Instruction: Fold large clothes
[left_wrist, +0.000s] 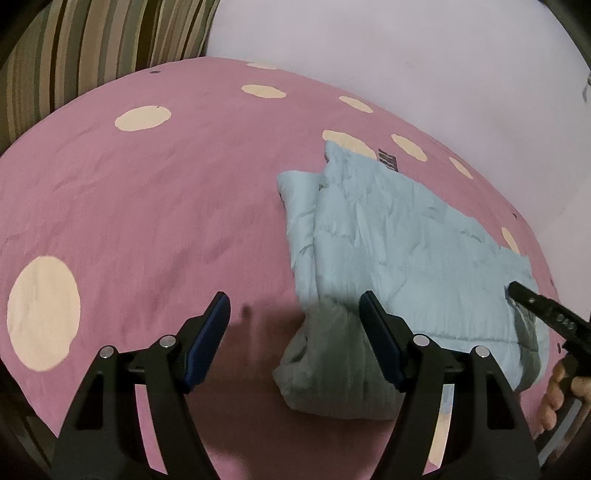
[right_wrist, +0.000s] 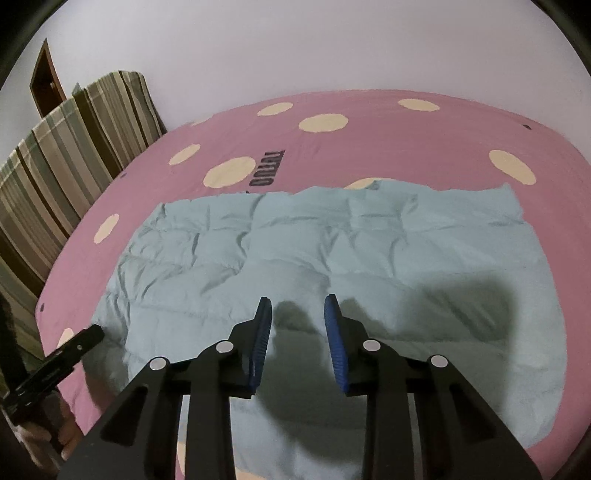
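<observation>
A light blue quilted garment (left_wrist: 399, 236) lies folded on the pink bed sheet (left_wrist: 147, 206) with cream dots. In the left wrist view it stretches away to the right, and a sleeve-like layer shows along its left side. My left gripper (left_wrist: 293, 299) hangs open above the garment's near left corner, with nothing between its blue pads. My right gripper (right_wrist: 297, 301) hovers over the middle of the garment (right_wrist: 332, 240), jaws narrowly apart and nothing between them. The right gripper's finger (left_wrist: 535, 310) also shows at the garment's right edge, and the left gripper's finger (right_wrist: 74, 343) at its left edge.
Striped cushions (right_wrist: 66, 155) stand along the bed's left side against a pale wall (right_wrist: 295, 48). A brown door (right_wrist: 44, 77) is behind them. A person's hand (left_wrist: 557, 391) holds the right gripper at the bed's near edge. Dark lettering (right_wrist: 267, 173) is printed on the sheet beyond the garment.
</observation>
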